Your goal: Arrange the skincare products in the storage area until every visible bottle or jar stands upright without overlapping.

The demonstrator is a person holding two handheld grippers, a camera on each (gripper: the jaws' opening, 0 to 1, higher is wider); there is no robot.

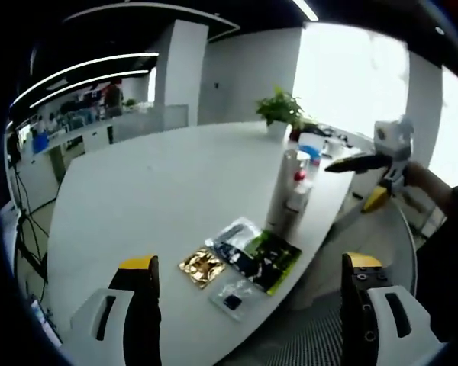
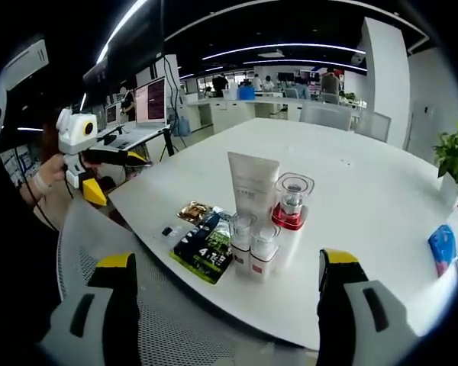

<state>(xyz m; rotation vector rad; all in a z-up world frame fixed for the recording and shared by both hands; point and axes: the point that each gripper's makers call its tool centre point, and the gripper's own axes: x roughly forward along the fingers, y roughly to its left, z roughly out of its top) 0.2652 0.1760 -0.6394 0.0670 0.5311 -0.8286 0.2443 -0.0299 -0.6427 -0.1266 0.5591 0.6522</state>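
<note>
Both tools are up off the white worktop (image 2: 366, 191), held back from its near edge. In the left gripper view the left hand-held gripper (image 1: 248, 305) has its jaws spread wide with nothing between them, aimed across the worktop at the sachets. The right hand-held gripper (image 2: 223, 301) is spread just as wide and bare in its own view, looking straight at the skincare cluster; it also shows in the left gripper view (image 1: 364, 162), lying roughly level, a person's hand (image 1: 420, 179) behind it.

The products sit close to the near edge. The white tube (image 2: 253, 184) stands upright, long axis vertical. Just beside it stands the clear-capped bottle (image 2: 292, 200) with its red collar, also upright. In front, two small clear-lidded bottles (image 2: 253, 242) stand side by side, touching or nearly so. Next to them lie flat sachets: a dark green packet (image 2: 206, 248), a gold one (image 2: 192, 211). A blue cloth (image 2: 441, 245) lies well apart. A potted plant (image 1: 281, 110) stands farther along.
</note>
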